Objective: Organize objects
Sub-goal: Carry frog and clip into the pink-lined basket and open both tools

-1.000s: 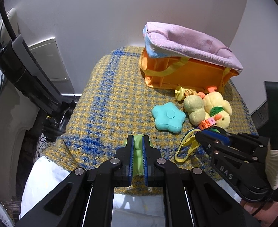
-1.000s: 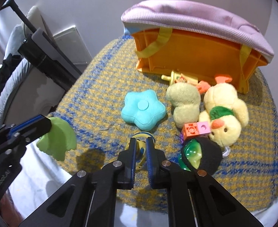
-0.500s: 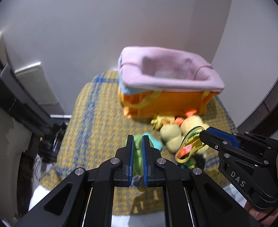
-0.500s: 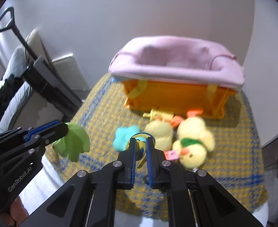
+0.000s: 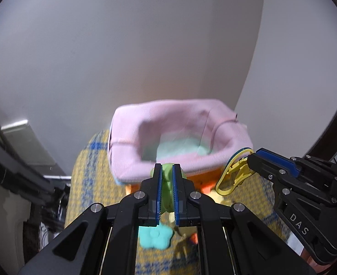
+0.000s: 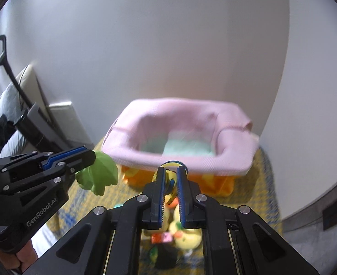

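Observation:
My left gripper point(image 5: 167, 171) is shut on a green leaf-shaped toy point(image 5: 167, 178); the toy also shows in the right wrist view point(image 6: 98, 175). My right gripper point(image 6: 170, 174) is shut on a yellow ring toy with a blue rim point(image 6: 169, 180), which also shows in the left wrist view point(image 5: 233, 175). Both are held high, just short of the near rim of the orange bin with a pink fabric liner point(image 5: 145, 160) point(image 6: 180, 158). The bin's inside shows a pale teal bottom.
On the yellow and blue checked cloth point(image 5: 86, 178) below lie a teal star cushion point(image 5: 154, 236), a yellow plush duck point(image 6: 186, 236) and a pink and orange block point(image 6: 160, 237). A grey wall stands behind the bin. Dark gear stands at the left point(image 6: 31, 123).
Both grippers have risen and moved forward toward the bin with their toys. The bin's open top has come into view from above, and the toys on the cloth have dropped below the fingers.

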`<state>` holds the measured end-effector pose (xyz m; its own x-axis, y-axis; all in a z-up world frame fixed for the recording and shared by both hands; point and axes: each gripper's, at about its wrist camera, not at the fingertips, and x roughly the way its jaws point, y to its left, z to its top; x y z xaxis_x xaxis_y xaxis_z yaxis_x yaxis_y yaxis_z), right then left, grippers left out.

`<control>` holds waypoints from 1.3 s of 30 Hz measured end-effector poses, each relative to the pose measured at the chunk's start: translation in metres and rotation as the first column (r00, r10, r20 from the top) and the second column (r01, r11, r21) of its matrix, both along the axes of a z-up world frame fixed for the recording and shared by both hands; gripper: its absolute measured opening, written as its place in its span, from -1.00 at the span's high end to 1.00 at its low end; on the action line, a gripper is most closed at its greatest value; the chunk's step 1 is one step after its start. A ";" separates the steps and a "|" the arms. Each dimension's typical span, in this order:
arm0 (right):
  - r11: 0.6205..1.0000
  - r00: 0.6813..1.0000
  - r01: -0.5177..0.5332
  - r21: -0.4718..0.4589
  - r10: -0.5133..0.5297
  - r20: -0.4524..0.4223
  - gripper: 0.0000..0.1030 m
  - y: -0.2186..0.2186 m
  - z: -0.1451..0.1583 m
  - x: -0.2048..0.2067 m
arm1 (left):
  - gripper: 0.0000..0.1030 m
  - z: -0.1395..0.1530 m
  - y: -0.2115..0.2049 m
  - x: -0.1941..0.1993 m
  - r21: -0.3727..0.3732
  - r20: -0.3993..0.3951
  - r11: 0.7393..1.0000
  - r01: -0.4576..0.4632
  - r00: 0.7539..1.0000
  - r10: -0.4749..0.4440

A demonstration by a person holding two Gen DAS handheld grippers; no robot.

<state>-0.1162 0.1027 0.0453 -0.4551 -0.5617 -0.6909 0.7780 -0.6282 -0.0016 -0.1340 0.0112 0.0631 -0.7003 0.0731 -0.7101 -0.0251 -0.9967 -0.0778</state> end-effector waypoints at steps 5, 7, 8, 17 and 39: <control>1.000 0.999 0.015 -0.018 -0.015 -0.032 0.79 -0.011 0.015 -0.023 | 0.81 0.010 0.003 -0.031 -0.018 -0.029 1.000 0.018 0.999 -0.019; 1.000 0.999 0.019 -0.024 -0.020 -0.038 0.79 -0.017 0.018 -0.032 | 0.81 0.009 0.002 -0.041 -0.016 -0.029 1.000 0.024 0.999 -0.025; 0.999 0.999 0.021 -0.026 -0.022 -0.040 0.79 -0.019 0.019 -0.036 | 0.81 0.008 0.002 -0.046 -0.018 -0.029 0.999 0.027 0.999 -0.027; 1.000 0.999 0.027 -0.016 -0.027 -0.043 0.79 -0.046 0.016 -0.068 | 0.81 -0.004 -0.001 -0.090 -0.009 0.000 0.999 0.041 0.999 -0.041; 0.991 0.992 0.126 -0.036 -0.127 -0.027 -0.54 -0.036 0.015 -0.087 | -0.86 0.000 -0.028 -0.085 -0.056 -0.049 0.995 -0.078 0.996 0.075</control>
